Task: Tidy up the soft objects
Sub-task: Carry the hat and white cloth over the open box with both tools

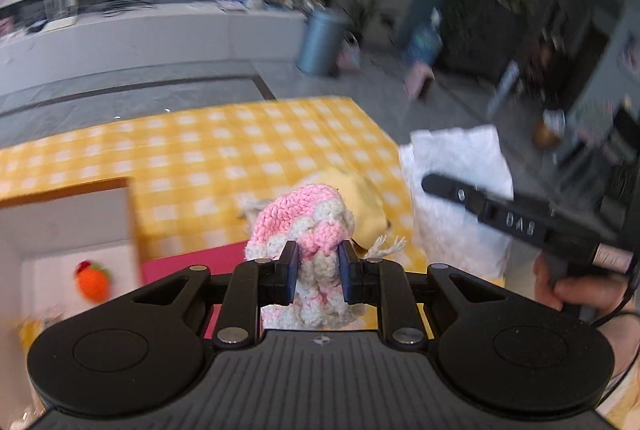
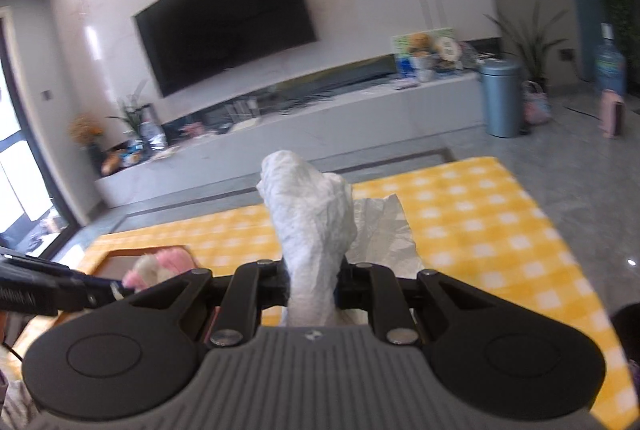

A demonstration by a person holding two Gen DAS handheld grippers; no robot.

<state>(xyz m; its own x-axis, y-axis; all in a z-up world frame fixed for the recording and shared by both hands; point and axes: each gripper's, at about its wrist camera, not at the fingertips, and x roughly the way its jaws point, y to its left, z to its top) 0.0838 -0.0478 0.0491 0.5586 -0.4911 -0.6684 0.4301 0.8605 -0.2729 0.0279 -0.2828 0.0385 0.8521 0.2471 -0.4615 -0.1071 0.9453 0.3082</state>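
Right now the left claw (image 1: 318,272) is squeezed tight on a pink and white knitted toy (image 1: 306,230), which sticks up between its two blue pads toward 12 o'clock. Behind the toy, at about 1 o'clock, a soft yellow thing (image 1: 360,195) lies on the yellow checked surface (image 1: 208,149). At 9 o'clock from the claw sits a white box (image 1: 60,226) with a little orange knitted fruit (image 1: 94,280) inside it. The right claw (image 2: 312,284) is pinched shut on a white crumpled cloth (image 2: 310,205), which stands up from between its fingers toward 12 o'clock. More of the cloth spreads out at 1 o'clock, above the surface.
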